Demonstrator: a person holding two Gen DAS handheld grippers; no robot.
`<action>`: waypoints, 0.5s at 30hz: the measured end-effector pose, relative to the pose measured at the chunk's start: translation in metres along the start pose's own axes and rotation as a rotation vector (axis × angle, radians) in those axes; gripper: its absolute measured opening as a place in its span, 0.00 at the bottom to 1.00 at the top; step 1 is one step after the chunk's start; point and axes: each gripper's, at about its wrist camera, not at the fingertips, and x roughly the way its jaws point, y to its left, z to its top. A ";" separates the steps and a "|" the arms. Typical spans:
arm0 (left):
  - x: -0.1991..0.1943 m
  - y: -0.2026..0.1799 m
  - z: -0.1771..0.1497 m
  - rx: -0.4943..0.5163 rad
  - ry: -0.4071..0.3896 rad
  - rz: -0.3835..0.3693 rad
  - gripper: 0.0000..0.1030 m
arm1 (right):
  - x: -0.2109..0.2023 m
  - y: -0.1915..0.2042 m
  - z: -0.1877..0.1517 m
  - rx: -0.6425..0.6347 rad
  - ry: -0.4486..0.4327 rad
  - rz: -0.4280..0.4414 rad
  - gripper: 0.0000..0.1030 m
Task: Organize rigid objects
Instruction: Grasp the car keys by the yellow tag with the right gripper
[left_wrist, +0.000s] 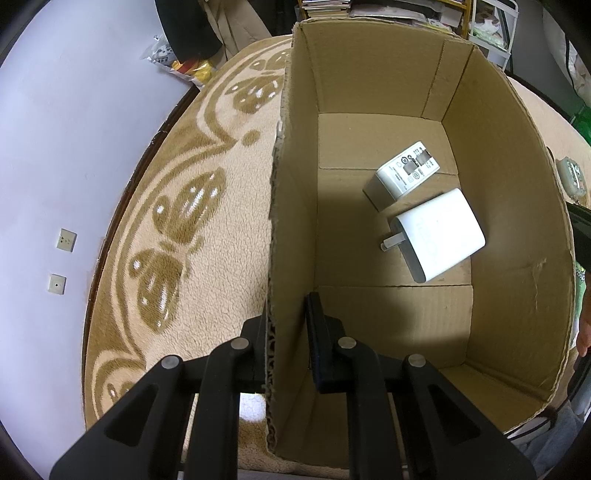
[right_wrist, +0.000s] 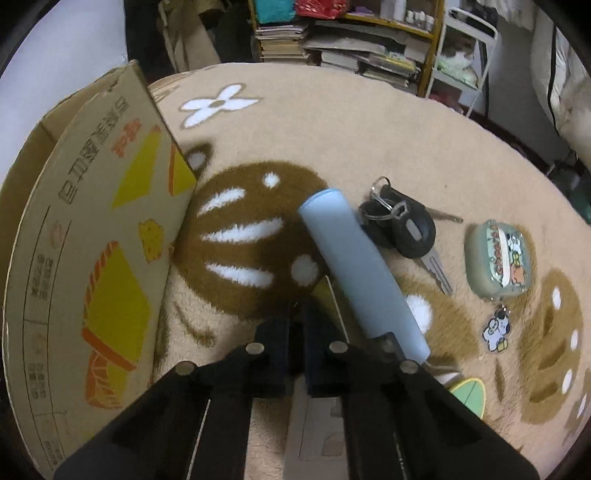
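We count two white chargers lying on the floor of one open cardboard box (left_wrist: 498, 184): a charger with printed markings (left_wrist: 402, 175) lies farther in, and a plain charger (left_wrist: 439, 236) with its metal prong pointing left sits just near of it, the two close beside each other but whether they touch we cannot tell. The box stands on a beige tabletop cover (left_wrist: 207, 206) patterned with brown leaves. Our left tongs (left_wrist: 286, 325) straddle the near-left wall of the box, one finger outside and one inside, closed onto the cardboard edge. Through the right wrist camera we see the same box at the left, printed with yellow and orange shapes, and four loose items on the cover to its right: one pale blue cylindrical case (right_wrist: 354, 266) lying diagonally, one bunch of keys (right_wrist: 402, 225) with black heads just right of its far end, one green earbud case (right_wrist: 496, 258) with cartoon figures farther right, and one small cartoon charm (right_wrist: 495, 332) hanging from that case on the near side. Our right tongs (right_wrist: 295, 328) stand nearly closed with only a slim gap between the fingers; we cannot tell whether they pinch anything, and the blue case lies just right of them.
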 end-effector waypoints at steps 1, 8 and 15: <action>0.000 -0.001 0.000 0.001 0.000 0.002 0.14 | -0.003 0.001 0.000 -0.012 -0.003 -0.004 0.03; 0.001 -0.002 0.000 0.006 0.003 0.001 0.14 | -0.031 -0.006 0.005 0.045 -0.086 0.031 0.02; 0.001 -0.001 0.000 0.006 0.005 -0.001 0.14 | -0.058 -0.005 0.008 0.076 -0.162 0.071 0.02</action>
